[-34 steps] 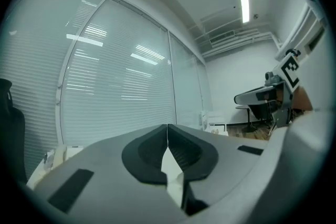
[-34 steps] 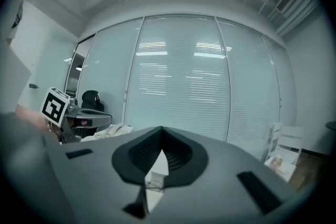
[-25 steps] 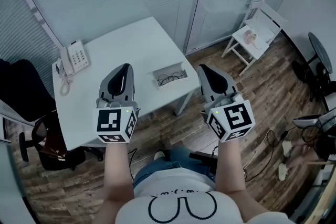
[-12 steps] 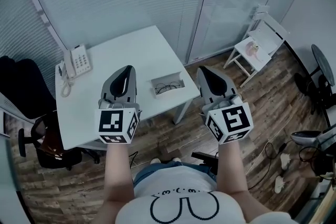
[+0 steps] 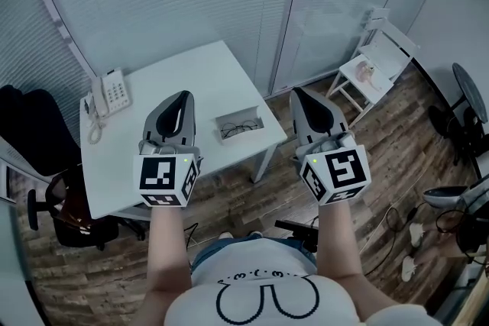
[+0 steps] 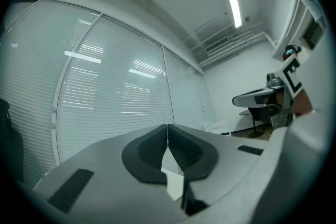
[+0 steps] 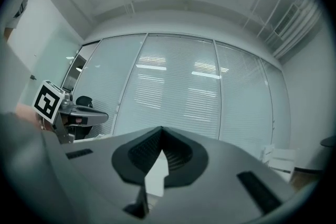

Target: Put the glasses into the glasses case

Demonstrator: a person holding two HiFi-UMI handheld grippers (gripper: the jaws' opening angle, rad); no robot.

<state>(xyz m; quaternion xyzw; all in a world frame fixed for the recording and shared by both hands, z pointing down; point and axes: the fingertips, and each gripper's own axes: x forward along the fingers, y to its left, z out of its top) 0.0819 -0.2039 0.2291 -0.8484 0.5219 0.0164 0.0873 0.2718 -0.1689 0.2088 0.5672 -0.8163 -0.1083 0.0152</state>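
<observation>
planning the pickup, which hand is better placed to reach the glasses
Left, probably: the left gripper hangs over the table, beside the glasses; the right gripper is past its edge. Both are shut, empty.

The left forearm (image 5: 170, 240) and right forearm (image 5: 336, 240) are stretched forward, side by side. The left gripper (image 5: 182, 97) and right gripper (image 5: 298, 94) are held level, jaws closed together, empty.
</observation>
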